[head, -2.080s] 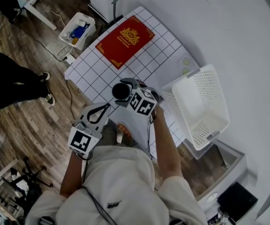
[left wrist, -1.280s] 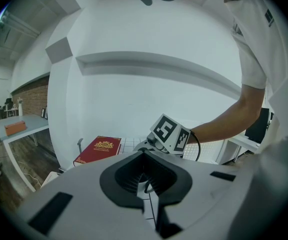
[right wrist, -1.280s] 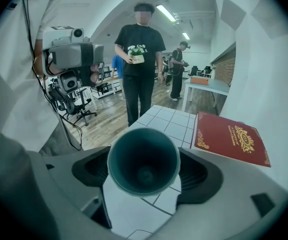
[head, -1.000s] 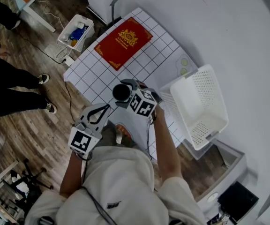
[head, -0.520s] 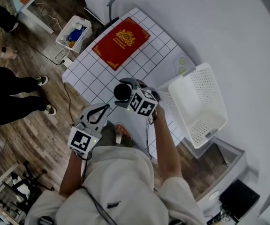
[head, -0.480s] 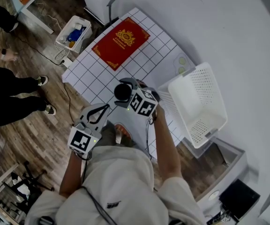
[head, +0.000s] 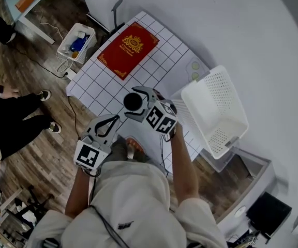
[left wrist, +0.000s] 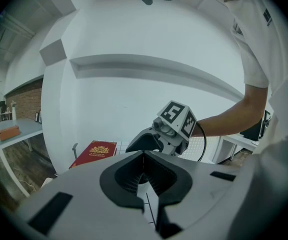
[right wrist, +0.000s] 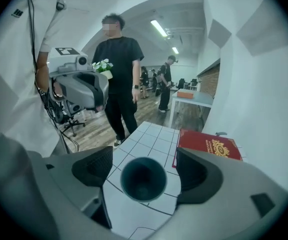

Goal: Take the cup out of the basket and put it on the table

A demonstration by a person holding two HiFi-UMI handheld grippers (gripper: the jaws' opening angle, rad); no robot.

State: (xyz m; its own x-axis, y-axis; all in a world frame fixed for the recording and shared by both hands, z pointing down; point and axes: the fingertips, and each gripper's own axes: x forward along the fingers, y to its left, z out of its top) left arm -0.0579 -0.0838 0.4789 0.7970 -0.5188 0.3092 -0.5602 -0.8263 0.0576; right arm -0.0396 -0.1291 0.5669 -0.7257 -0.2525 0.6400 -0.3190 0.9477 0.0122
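A dark cup (head: 133,102) stands upright on the white gridded table (head: 107,81), with its mouth facing up. My right gripper (head: 136,103) is open around it. In the right gripper view the cup (right wrist: 143,178) sits between the pads with a gap on each side of my right gripper (right wrist: 144,169). The white basket (head: 232,94) lies at the table's right end and looks empty. My left gripper (head: 119,117) is shut and empty. It hangs off the table's near edge, to the left of the cup, and its jaws (left wrist: 144,155) point toward the right gripper.
A red book (head: 128,49) lies on the far part of the table. A white crate (head: 76,42) sits on the wooden floor beyond the table's left end. People (right wrist: 118,74) stand on the floor to the left.
The cup and both grippers keep their places. The head view has drifted slightly. The people on the floor at the left have moved.
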